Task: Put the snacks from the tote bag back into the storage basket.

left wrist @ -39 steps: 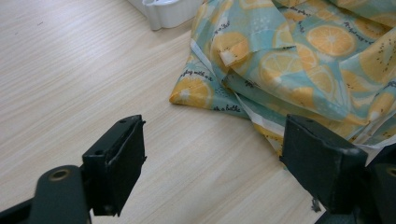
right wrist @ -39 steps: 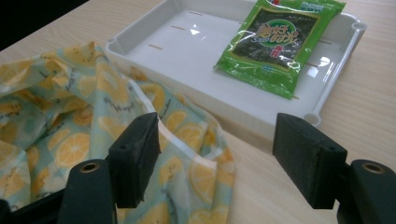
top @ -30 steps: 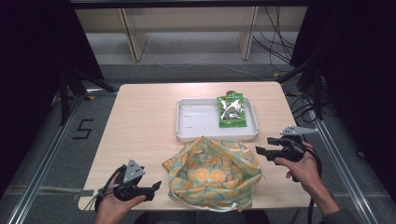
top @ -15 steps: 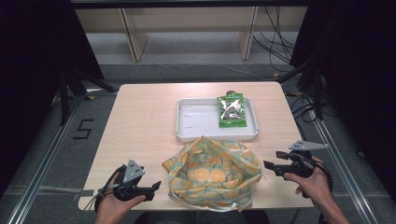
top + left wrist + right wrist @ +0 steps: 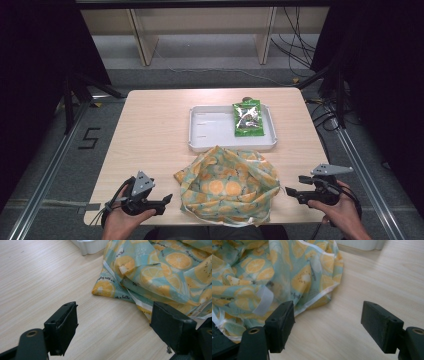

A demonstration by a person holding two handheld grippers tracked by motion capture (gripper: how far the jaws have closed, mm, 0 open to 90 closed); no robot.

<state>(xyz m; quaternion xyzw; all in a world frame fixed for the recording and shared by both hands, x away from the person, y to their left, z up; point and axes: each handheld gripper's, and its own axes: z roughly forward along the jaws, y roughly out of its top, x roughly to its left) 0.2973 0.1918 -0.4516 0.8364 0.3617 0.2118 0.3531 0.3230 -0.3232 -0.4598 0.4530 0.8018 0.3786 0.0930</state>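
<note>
Pale woodgrain table (image 5: pixel 150 135), crumpled lemon-print cloth (image 5: pixel 227 187) between gaping left gripper (image 5: pixel 167 200) and right gripper (image 5: pixel 292 191)

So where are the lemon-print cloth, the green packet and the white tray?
lemon-print cloth (image 5: pixel 227 187), high view, middle of the crumpled fabric
green packet (image 5: pixel 247 119), high view, its printed front
white tray (image 5: pixel 212 127), high view, bare floor

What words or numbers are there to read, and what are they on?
"5": black mark on the floor left of the table.
"...ing with a...": small black print on the lemon cloth, start unclear.
"...a bette...": cloth hem, partly cut off.
Other print along the cloth's folds: too small or blurred to read.
Green packet in the white tray: print too small to read.
</note>
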